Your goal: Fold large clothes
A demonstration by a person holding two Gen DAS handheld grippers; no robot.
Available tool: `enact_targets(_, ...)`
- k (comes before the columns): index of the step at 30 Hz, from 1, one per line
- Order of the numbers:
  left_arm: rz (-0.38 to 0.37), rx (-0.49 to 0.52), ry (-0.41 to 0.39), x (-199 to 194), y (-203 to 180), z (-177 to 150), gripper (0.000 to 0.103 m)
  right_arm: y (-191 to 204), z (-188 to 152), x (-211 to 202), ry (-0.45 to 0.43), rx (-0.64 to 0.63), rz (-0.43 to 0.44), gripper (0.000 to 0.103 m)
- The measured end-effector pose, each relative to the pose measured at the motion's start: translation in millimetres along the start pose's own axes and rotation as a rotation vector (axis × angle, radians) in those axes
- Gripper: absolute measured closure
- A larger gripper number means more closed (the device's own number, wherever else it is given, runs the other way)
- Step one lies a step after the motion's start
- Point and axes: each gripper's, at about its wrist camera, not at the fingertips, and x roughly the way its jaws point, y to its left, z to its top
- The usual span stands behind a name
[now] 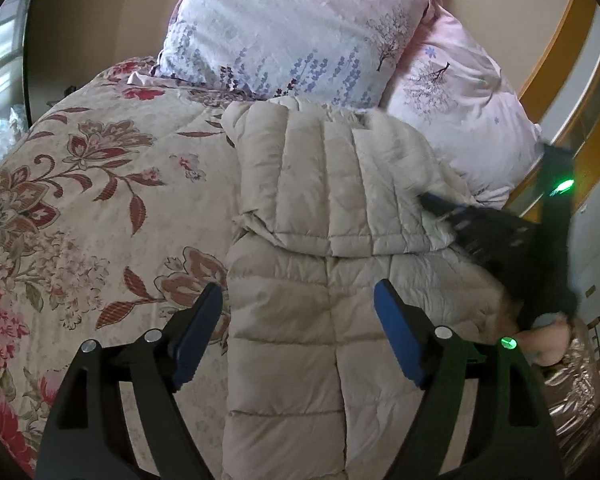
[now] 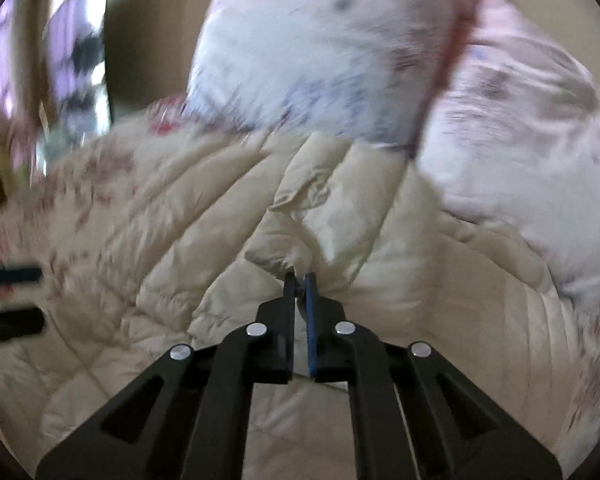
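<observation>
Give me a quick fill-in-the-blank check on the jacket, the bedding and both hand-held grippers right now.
1. The beige puffer jacket lies on a quilt printed with ____.
2. The right hand-held gripper is ____ on a fold of the jacket.
3. The left hand-held gripper is ____, its blue pads clear of the jacket.
4. Beyond the jacket, two ____ lean against the wall.

Missing words: flowers; shut; open; pillows

Soft daylight, left view sharp, right view motion-blurred, dark fisheye corners
</observation>
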Motion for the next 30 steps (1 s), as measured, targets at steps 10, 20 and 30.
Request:
enact_targets(10, -0.010, 0.000, 0.018, 5.0, 1.4, -8.5, 0.024, -115.0, -30.6, -58.3, -0.102, 0.456, 0.008, 0.099)
enact_targets(20, 0.003, 0.002, 0.021, -2.0, 2.5, -14.3, 0.024, -178.8, -78.7, -34.2, 0.040, 0.766, 0.125, 0.041)
enact_targets(30, 0.024, -0.015, 0.036, -5.7, 11.0, -20.9, 0.024, -191.4, -79.1, 13.8, 0.134, 0.847, 0.195, 0.096)
